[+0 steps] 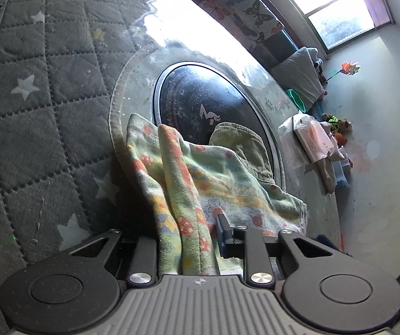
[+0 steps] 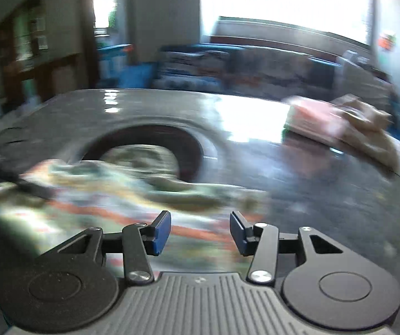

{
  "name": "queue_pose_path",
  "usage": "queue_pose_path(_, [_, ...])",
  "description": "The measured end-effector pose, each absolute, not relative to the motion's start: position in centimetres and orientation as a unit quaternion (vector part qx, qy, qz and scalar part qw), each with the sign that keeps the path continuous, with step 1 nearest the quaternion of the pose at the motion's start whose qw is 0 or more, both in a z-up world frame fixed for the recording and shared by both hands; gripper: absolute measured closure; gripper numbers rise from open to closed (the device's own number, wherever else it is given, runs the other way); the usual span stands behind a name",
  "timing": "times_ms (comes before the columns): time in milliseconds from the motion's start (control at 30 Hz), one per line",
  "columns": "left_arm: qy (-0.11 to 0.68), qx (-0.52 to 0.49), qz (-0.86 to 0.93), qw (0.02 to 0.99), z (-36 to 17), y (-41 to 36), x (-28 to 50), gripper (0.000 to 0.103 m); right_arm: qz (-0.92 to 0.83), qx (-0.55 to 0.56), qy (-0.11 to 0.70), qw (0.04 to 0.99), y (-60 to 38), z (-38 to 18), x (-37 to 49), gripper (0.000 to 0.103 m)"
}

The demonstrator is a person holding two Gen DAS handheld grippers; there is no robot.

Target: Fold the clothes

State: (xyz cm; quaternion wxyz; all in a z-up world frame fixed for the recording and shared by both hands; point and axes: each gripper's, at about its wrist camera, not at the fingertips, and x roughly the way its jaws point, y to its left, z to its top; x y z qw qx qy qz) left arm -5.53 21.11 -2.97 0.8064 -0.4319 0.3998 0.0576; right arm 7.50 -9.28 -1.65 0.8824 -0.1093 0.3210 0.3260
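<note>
Glossy grey desk (image 1: 258, 64) with a round dark inset disc (image 1: 200, 103) at its middle; bright window glare on the surface. Grey quilted cover with pale stars (image 1: 32, 83) lies along one side of it in the left wrist view. Butterfly-print fabric (image 1: 244, 8) runs along the far edge, under a window (image 1: 339, 5). At the desk's far corner: a white packet with pink print (image 1: 311, 136) on a small pile of beige cloth, small toys beside it against the wall.

Pastel terry towel with orange, yellow and green print (image 1: 200, 184) sits half on the disc, half on the desk near the quilted cover. One edge is drawn up into a bunched ridge that runs straight into the left tool (image 1: 188, 237). Left tool clenched on that ridge; only one blue pad (image 1: 223, 234) shows, pressed against the cloth, the other hidden behind the fold. Olive ribbed garment (image 1: 242, 142) lies partly under the towel's far side, on the disc.

Right wrist view heavily motion-blurred. Right tool (image 2: 200, 230) released: blue pads (image 2: 162, 231) stand well apart with nothing pinched between them. Below and beyond the pads, the same towel (image 2: 133, 195) shows as a smeared band of colour. Black parts of the left tool enter at that view's left edge, at the towel.
</note>
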Motion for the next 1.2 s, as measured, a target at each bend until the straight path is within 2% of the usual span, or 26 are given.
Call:
queue_pose_path(167, [0.404, -0.415, 0.065, 0.813, -2.7, 20.8, -5.2, 0.078, 0.300, -0.066, 0.352, 0.884, -11.2, -3.6, 10.5, 0.046])
queue_pose_path(333, [0.406, -0.406, 0.068, 0.816, -2.7, 20.8, -5.0, 0.078, 0.302, -0.026, 0.364, 0.881, -11.1, -4.7, 11.1, 0.046])
queue_pose_path(367, [0.407, -0.404, 0.068, 0.817, -2.6, 20.8, -5.0, 0.078, 0.304, -0.028, 0.361, 0.881, -10.8, -4.7, 11.0, 0.047])
queue_pose_path(433, [0.408, -0.397, 0.070, 0.819, -2.5, 20.7, -4.8, 0.078, 0.315, -0.031, 0.358, 0.879, -10.4, -4.5, 10.5, 0.062])
queue_pose_path(500, [0.411, -0.387, 0.072, 0.822, -2.4, 20.5, -4.6, 0.078, 0.320, -0.039, 0.356, 0.877, -10.0, -4.3, 10.0, 0.082])
queue_pose_path(600, [0.415, -0.375, 0.074, 0.826, -2.0, 20.3, -4.4, 0.078, 0.321, -0.040, 0.352, 0.878, -9.8, -4.0, 9.5, 0.093])
queue_pose_path(767, [0.405, -0.347, 0.057, 0.844, -0.3, 19.7, -3.8, 0.087, 0.328, -0.039, 0.328, 0.885, -10.9, -2.0, 8.2, 0.095])
queue_pose_path(1200, [0.392, -0.271, -0.043, 0.878, 4.6, 12.6, 2.2, 0.090, 0.260, -0.059, 0.246, 0.932, -17.5, 4.6, 6.2, 0.095])
